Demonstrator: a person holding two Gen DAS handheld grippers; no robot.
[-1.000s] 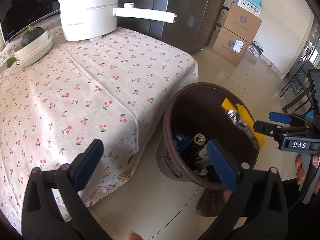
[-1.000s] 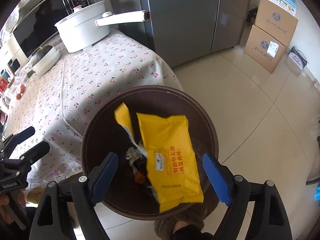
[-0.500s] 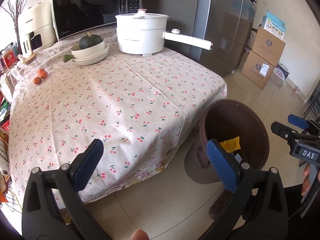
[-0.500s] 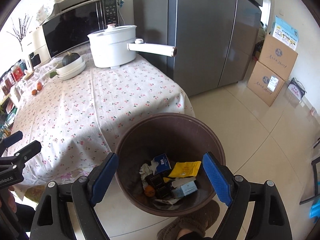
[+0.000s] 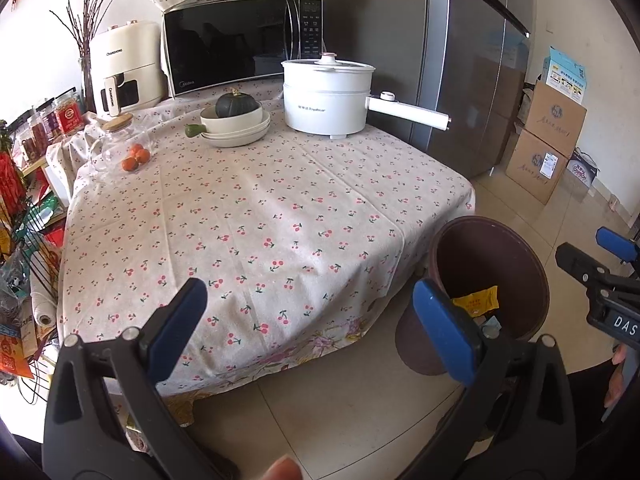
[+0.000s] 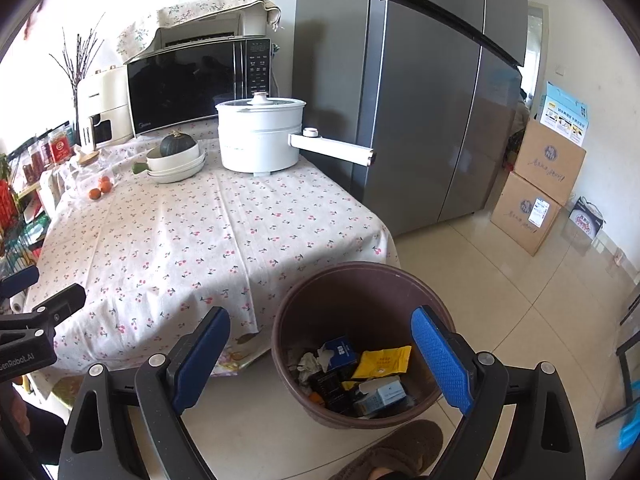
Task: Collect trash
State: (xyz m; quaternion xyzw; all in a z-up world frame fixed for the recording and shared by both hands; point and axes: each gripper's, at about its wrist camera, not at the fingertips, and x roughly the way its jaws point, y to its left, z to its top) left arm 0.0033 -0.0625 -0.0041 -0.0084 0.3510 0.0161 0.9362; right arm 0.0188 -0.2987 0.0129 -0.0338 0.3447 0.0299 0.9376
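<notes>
Both fingers spread empty, yellow packet (image 6: 383,361) in bin (image 6: 352,276), lower trash half-hidden

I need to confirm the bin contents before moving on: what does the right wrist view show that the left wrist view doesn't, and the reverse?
Only the right wrist view looks down into the trash bin: a blue box, crumpled paper, a pale blue carton and a brown slipper on the floor.

Only the left wrist view shows the glass jar with a wooden lid and the wire rack beside the table.

Both show the yellow wrapper lying in the bin, the white pot, and both grippers, left gripper and right gripper, open and empty.
</notes>
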